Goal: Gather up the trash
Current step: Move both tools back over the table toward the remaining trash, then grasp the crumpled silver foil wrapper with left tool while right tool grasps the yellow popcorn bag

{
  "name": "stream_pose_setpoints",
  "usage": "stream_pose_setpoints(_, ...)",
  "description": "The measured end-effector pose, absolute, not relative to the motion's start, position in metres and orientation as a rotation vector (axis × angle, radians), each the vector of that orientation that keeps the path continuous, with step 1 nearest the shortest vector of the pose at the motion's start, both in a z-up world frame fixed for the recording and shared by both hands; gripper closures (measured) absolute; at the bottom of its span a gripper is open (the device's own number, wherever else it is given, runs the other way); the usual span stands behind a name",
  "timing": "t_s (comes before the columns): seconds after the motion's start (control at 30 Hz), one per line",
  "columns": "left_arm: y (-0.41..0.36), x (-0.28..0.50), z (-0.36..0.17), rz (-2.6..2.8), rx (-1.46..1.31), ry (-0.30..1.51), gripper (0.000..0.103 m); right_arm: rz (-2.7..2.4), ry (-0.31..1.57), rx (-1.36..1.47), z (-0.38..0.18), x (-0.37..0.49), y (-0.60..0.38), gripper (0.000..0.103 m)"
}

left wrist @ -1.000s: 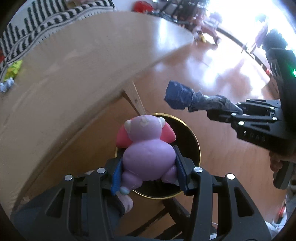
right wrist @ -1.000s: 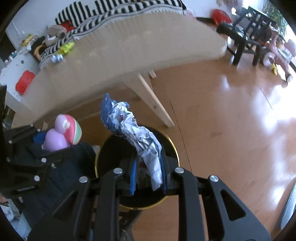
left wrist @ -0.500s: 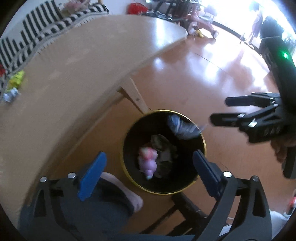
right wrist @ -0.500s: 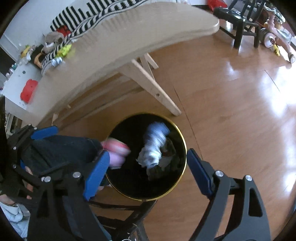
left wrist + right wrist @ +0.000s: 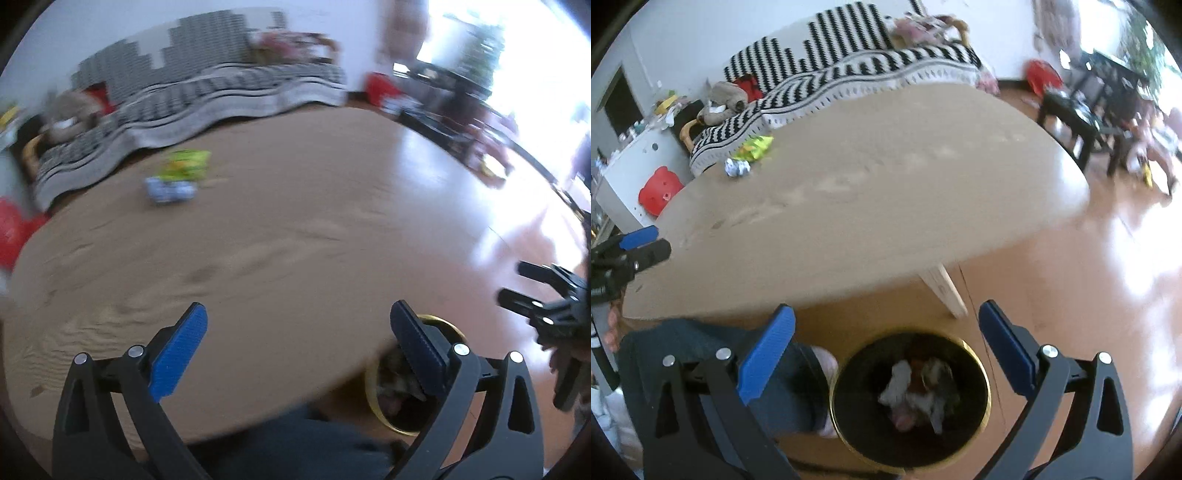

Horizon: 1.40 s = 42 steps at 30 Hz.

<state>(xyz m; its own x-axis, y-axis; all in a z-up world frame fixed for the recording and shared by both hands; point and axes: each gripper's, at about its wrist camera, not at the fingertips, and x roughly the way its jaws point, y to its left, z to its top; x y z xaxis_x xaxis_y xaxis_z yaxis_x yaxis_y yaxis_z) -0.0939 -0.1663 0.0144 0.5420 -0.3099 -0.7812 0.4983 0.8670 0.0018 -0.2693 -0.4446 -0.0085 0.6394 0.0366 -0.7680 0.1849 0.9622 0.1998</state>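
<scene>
A black trash bin with a gold rim stands on the floor by the table; crumpled paper and a pink toy lie inside. It shows partly in the left wrist view. My right gripper is open and empty above the bin. My left gripper is open and empty over the near table edge. A green-yellow wrapper and a crumpled blue-white wrapper lie at the table's far left; both also show in the right wrist view, the green one and the blue-white one.
The wooden table has a slanted leg near the bin. A striped sofa is behind it. A red toy hangs on a white cabinet at left. Dark chairs stand at the right. My knee is beside the bin.
Both grippers opened and dropped the pink toy and the crumpled wrapper into the bin. Both then tilted up toward the tabletop; the left one moved over the table.
</scene>
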Motion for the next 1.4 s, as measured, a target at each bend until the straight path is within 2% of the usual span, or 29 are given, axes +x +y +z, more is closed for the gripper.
stream_pose_setpoints(0.27, -0.091, 0.011, -0.01, -0.28, 0.088, 0.959, 0.007, -0.084, 0.896, 0.177, -0.003, -0.133, -0.385, 0.007)
stream_pose_setpoints(0.43, -0.1, 0.093, -0.03, -0.24, 0.055, 1.01, 0.007, -0.043, 0.914, 0.145, -0.004, -0.064, -0.361, 0.007)
stream_pose_setpoints(0.7, -0.131, 0.183, -0.066, -0.23, 0.044, 1.043, 0.007, -0.051, 0.952, 0.029, -0.016, 0.007, -0.358, 0.007)
stream_pose_setpoints(1.0, -0.097, 0.206, -0.076, -0.208, 0.053, 1.027, 0.007, -0.02, 0.956, 0.025, -0.03, 0.062, -0.357, 0.007)
stream_pose_setpoints(1.4, -0.066, 0.203, -0.075, -0.265, 0.056, 1.051, 0.007, 0.057, 0.923, 0.149, -0.021, 0.14, -0.275, 0.007)
